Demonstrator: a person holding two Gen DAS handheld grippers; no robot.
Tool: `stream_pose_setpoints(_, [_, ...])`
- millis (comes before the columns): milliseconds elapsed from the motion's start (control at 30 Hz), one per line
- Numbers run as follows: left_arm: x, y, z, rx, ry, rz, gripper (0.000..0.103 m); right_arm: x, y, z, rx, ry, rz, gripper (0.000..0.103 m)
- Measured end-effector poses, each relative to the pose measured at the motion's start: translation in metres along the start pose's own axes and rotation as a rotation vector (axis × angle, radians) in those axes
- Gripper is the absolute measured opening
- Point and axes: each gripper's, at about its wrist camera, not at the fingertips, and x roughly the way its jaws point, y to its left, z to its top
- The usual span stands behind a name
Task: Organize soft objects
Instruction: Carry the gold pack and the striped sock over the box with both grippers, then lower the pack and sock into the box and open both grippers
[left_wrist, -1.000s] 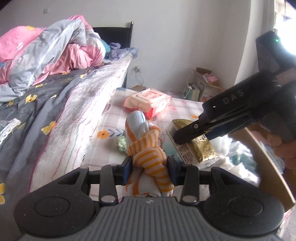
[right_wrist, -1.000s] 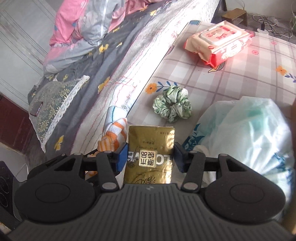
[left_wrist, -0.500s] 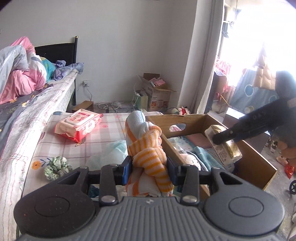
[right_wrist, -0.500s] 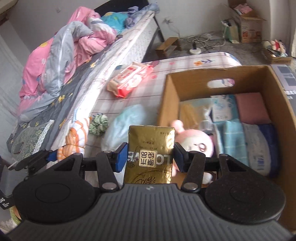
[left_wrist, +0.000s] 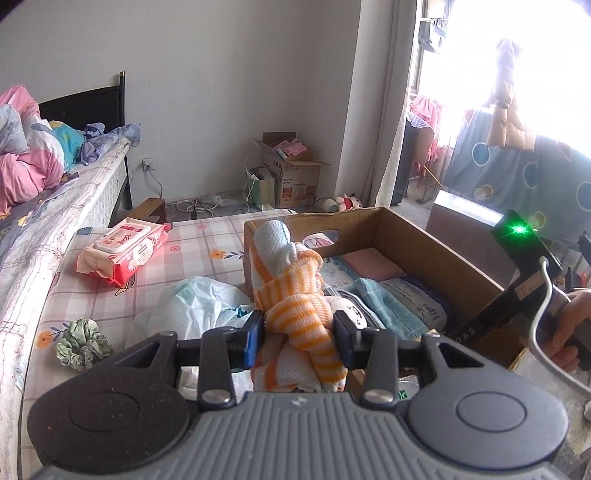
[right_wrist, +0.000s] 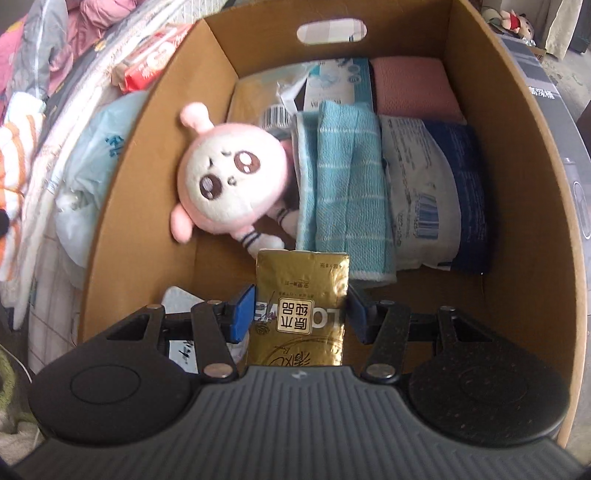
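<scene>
Left gripper (left_wrist: 298, 334) clamps a knotted orange-striped towel (left_wrist: 295, 295). Right gripper (right_wrist: 300, 312), over the cardboard box (right_wrist: 517, 184), grasps a gold packet (right_wrist: 300, 310) marked "LO…".

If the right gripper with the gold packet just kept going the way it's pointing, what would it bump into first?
Probably the folded teal towel in the cardboard box: the right gripper points steeply down into it, and its gold packet leads, the pink plush toy just left. Depth is unclear.

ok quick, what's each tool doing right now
left tool: closed on the orange striped towel.
right tool: gold tissue pack between its pads over the cardboard box, apparently still gripped.
</scene>
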Motion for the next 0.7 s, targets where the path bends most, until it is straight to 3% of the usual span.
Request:
stream_pose_setpoints(133, [0.005,-0.004,0.002,0.007,0.01,0.004,0.042,0.021,0.003,0.001,-0.024,0.1,0.012,0.053])
stream_pose_setpoints(267, [0.009,-0.01,0.007,0.026,0.014,-0.01,0.042,0.015,-0.002,0.004,0.013,0.077,0.057,0.059])
stream_pose_setpoints(333, [0.014,-0.017,0.01,0.041,0.017,-0.032,0.042,0.0,-0.008,0.003,0.039,0.017,0.088,0.06])
stream_pose_setpoints(500, [0.038,-0.039,0.022,0.067,0.067,-0.146,0.042,-0.072,-0.036,-0.016,0.172,-0.259,0.169,0.069])
stream_pose_setpoints(600, [0.07,-0.059,0.028,0.047,0.16,-0.239,0.042,-0.109,-0.058,-0.042,0.245,-0.402,0.185,0.073])
stream_pose_setpoints(700, [0.102,-0.08,0.033,0.025,0.242,-0.3,0.042,-0.126,-0.08,-0.07,0.32,-0.477,0.187,0.073])
